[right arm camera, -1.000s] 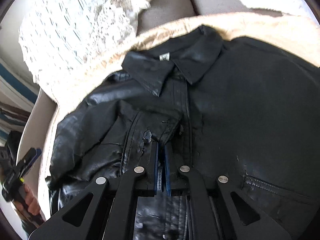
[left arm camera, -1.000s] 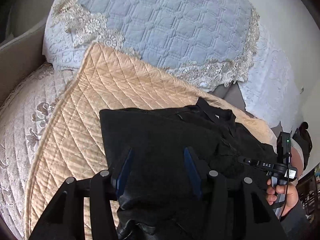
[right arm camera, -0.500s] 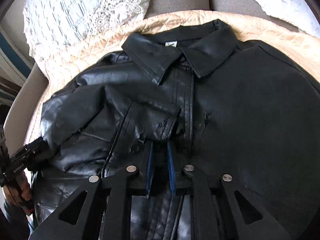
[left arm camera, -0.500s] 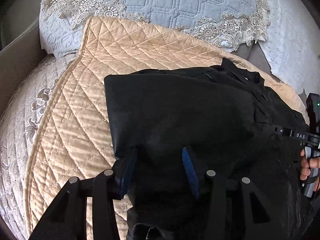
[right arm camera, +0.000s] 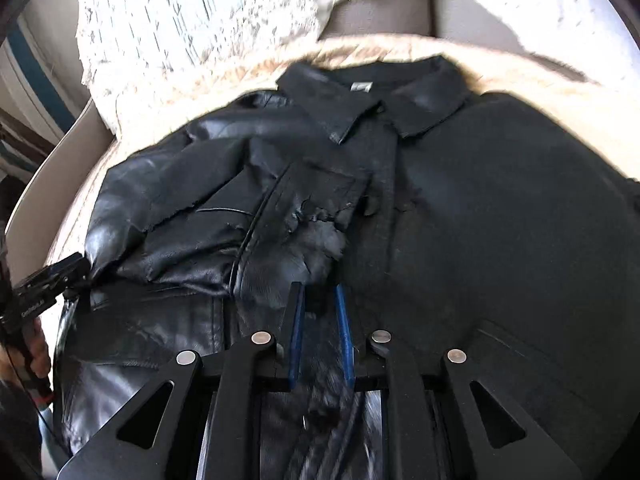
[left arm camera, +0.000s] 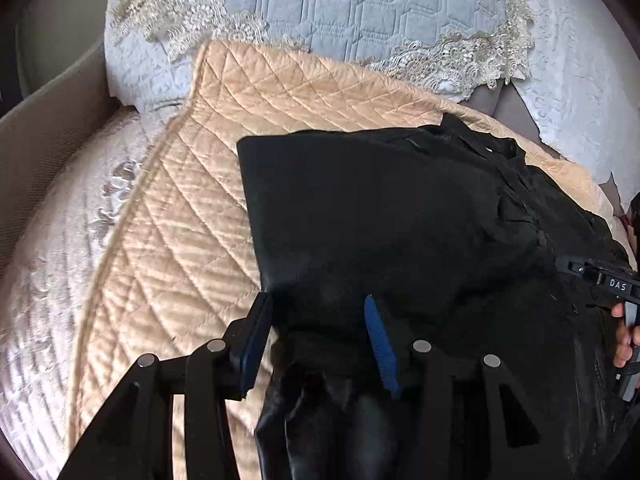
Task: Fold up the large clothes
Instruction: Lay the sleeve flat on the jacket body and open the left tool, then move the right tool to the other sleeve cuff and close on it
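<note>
Left wrist view: the left gripper (left arm camera: 316, 340) is hovering low over the jacket (left arm camera: 400, 232), its jaws standing about half open. The jacket's folded left edge is lying between the blue pads (left arm camera: 380, 344), but whether they are pressing on it cannot be told. The jacket is lying on the tan quilt (left arm camera: 192, 216), toward its right side. Beyond the quilt, a blue lace-trimmed pillow (left arm camera: 340, 8) is leaning. At the jacket's right edge, the right gripper (left arm camera: 604, 284) is showing, with a hand (left arm camera: 626, 336) wrapping its handle.

Right wrist view: the right gripper (right arm camera: 320, 320) is opening, its jaws narrowly parted over the jacket's (right arm camera: 500, 220) front placket, below the collar (right arm camera: 372, 100). The pads are not pinching the leather. A folded sleeve (right arm camera: 192, 208) is lying across the jacket's left half. At the jacket's left edge, the left gripper (right arm camera: 44, 288) is reaching in. Behind the collar, a white lace pillow (right arm camera: 192, 32) is resting.
</note>
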